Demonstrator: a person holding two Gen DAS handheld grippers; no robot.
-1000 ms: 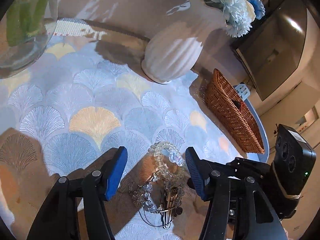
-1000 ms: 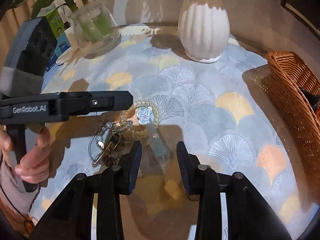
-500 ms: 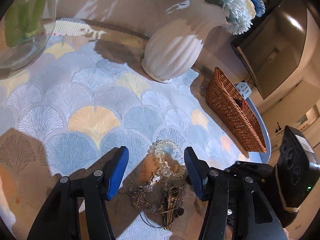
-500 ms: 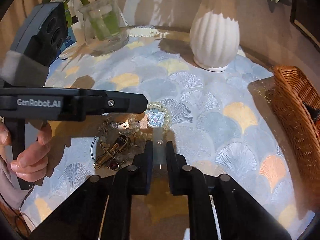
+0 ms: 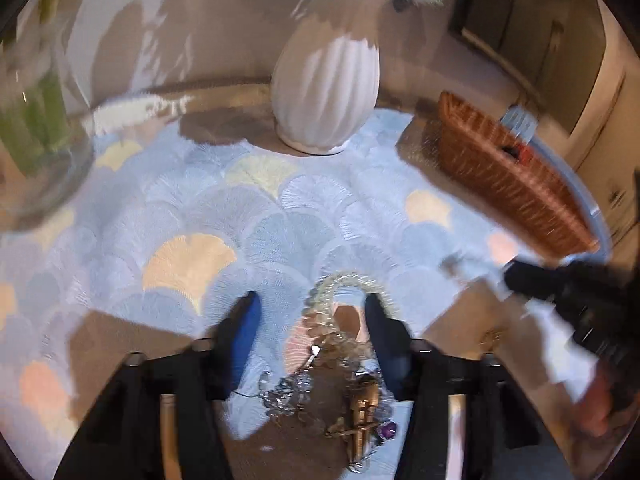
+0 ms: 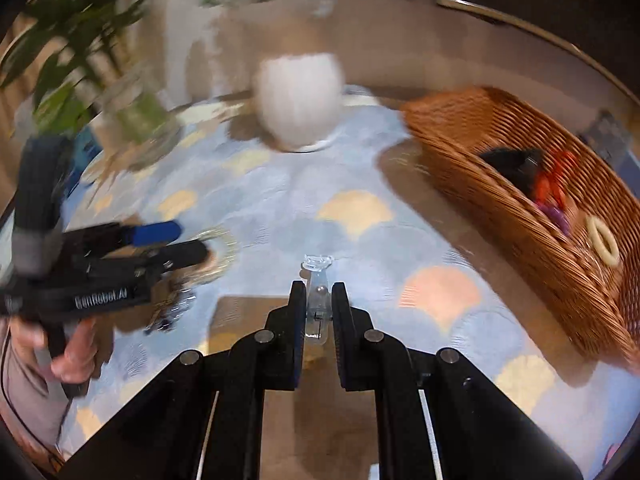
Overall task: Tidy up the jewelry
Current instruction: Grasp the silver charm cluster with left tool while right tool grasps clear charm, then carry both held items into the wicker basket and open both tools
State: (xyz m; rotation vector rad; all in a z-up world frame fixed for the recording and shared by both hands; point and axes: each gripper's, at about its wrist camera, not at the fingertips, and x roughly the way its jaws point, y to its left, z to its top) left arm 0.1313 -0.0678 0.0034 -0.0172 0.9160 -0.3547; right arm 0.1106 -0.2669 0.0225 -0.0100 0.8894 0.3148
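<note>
A pile of jewelry (image 5: 344, 392) lies on the patterned mat, with a clear bead bracelet (image 5: 348, 284) at its far side. My left gripper (image 5: 310, 312) is open, its blue-padded fingers either side of the bracelet and pile. It also shows in the right wrist view (image 6: 168, 240). My right gripper (image 6: 318, 300) is shut on a clear hair clip (image 6: 318, 280) and holds it above the mat, to the left of the wicker basket (image 6: 532, 236). The basket holds a white ring (image 6: 602, 242) and red and purple pieces. Both views are motion-blurred.
A white ribbed vase (image 5: 326, 88) with flowers stands at the back of the mat (image 5: 260, 208). A glass vase with green stems (image 5: 36, 136) stands back left. The basket (image 5: 504, 176) lies along the table's right edge.
My right gripper closed on the clear hair clip, lifted it off the pile and swung right toward the basket. My left gripper stayed open over the pile and turned slightly.
</note>
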